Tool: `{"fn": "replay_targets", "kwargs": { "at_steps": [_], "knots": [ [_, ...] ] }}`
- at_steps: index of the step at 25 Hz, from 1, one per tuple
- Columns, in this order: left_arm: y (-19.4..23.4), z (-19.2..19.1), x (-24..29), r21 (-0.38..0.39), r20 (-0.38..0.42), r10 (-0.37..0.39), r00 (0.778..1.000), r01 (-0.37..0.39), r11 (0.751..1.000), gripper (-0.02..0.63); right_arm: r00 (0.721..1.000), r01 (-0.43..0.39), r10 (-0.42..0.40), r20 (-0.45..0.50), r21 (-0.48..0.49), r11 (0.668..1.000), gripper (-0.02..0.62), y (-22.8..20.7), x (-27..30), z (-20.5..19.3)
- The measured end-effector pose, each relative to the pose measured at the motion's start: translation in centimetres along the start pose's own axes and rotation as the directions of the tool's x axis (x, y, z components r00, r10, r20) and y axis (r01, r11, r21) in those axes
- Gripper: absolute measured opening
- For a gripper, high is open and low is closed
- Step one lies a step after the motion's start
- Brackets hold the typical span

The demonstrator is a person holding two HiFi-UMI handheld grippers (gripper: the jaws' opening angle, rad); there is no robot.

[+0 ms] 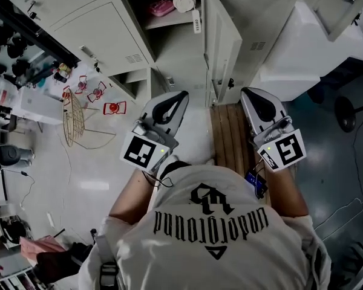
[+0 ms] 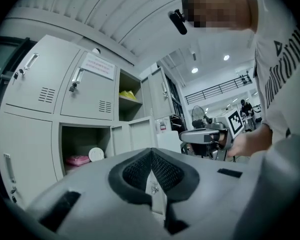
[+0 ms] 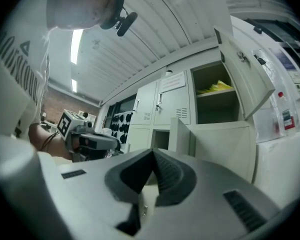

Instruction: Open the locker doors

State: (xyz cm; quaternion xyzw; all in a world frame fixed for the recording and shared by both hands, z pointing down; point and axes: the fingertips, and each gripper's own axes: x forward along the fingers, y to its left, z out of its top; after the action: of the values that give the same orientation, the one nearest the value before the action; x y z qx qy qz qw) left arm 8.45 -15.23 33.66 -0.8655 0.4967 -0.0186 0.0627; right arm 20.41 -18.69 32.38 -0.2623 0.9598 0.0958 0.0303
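The lockers point(image 1: 97, 29) stand at the far side. One tall door point(image 1: 224, 41) is swung wide open to the right of its compartment, where a pink box point(image 1: 161, 7) and a white round thing point(image 1: 183, 2) sit on a shelf. Another open compartment holds something yellow point(image 3: 217, 86). Near the open door, the left gripper point(image 1: 183, 96) and the right gripper point(image 1: 247, 94) both point at the lockers, each with its jaws together on nothing. Wooden slats point(image 1: 227, 139) lie on the floor between them.
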Motion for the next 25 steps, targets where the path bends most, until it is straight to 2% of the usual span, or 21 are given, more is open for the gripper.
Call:
{"fn": "replay_targets", "kwargs": {
  "at_steps": [3, 11, 20, 23, 25],
  "knots": [
    [0.8, -0.2, -1.8, 0.013, 0.018, 0.015, 1.0, -0.015, 1.0, 0.006, 1.0, -0.004, 0.004, -0.004, 0.008, 1.0, 0.005, 1.5, 0.2, -0.4],
    [2.2, -0.1, -8.5, 0.019, -0.013, -0.009, 1.0, 0.009, 1.0, 0.006, 1.0, 0.025, -0.024, -0.02, 0.018, 1.0, 0.005, 7.2, 1.4, 0.1],
    [5.0, -0.1, -21.7, 0.025, -0.018, -0.005, 1.0, 0.006, 1.0, 0.006, 0.998, 0.052, -0.052, -0.044, 0.006, 0.999, 0.005, 18.8, 1.8, 1.0],
    [5.3, 0.0, -25.8, 0.046, 0.013, -0.024, 1.0, 0.024, 0.999, 0.006, 0.997, 0.066, -0.066, -0.03, 0.001, 0.998, 0.005, 22.9, 1.6, 1.2],
    [4.9, -0.5, -28.3, 0.046, -0.004, -0.038, 0.999, 0.039, 0.998, 0.006, 0.997, 0.075, -0.075, -0.032, -0.005, 0.997, 0.005, 25.4, 1.3, 1.5]
  ]
}}
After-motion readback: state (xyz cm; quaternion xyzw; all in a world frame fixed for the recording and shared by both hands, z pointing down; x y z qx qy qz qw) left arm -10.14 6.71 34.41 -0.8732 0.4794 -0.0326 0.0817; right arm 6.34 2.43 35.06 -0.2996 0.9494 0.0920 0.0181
